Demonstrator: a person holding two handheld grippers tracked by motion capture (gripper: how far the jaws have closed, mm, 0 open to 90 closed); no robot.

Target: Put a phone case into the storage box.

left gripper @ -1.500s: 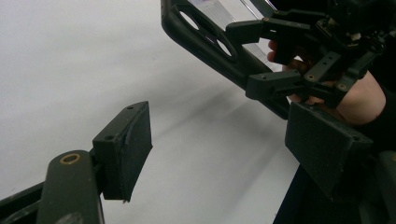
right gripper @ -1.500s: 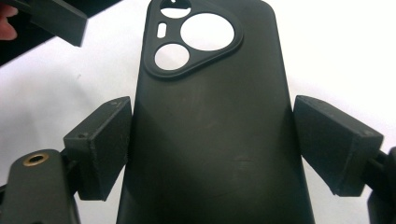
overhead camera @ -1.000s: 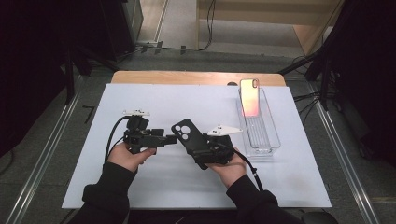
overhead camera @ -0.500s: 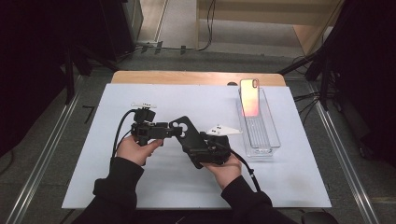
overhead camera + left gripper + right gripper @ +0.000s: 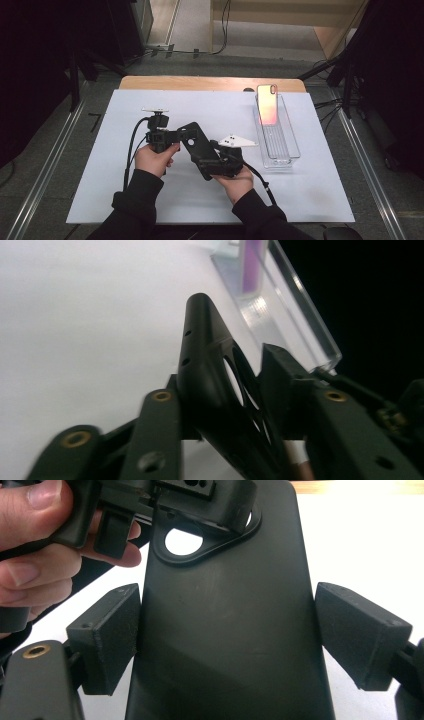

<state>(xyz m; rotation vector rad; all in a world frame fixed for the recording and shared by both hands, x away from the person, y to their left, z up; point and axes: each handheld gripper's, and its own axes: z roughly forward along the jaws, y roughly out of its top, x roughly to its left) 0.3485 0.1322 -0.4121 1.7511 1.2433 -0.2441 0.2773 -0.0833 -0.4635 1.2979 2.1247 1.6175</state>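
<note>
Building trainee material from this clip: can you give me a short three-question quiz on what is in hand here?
1. True or false: the black phone case lies flat on the white mat.
2. Where is the phone? A) standing at the far end of the clear tray; B) inside the case; C) between the jaws of the left gripper.
3. Which end of the case does the left gripper grip?

Key:
1. False: the left gripper and the right gripper hold it up off the mat.
2. A.
3. The camera-cutout end.
</note>
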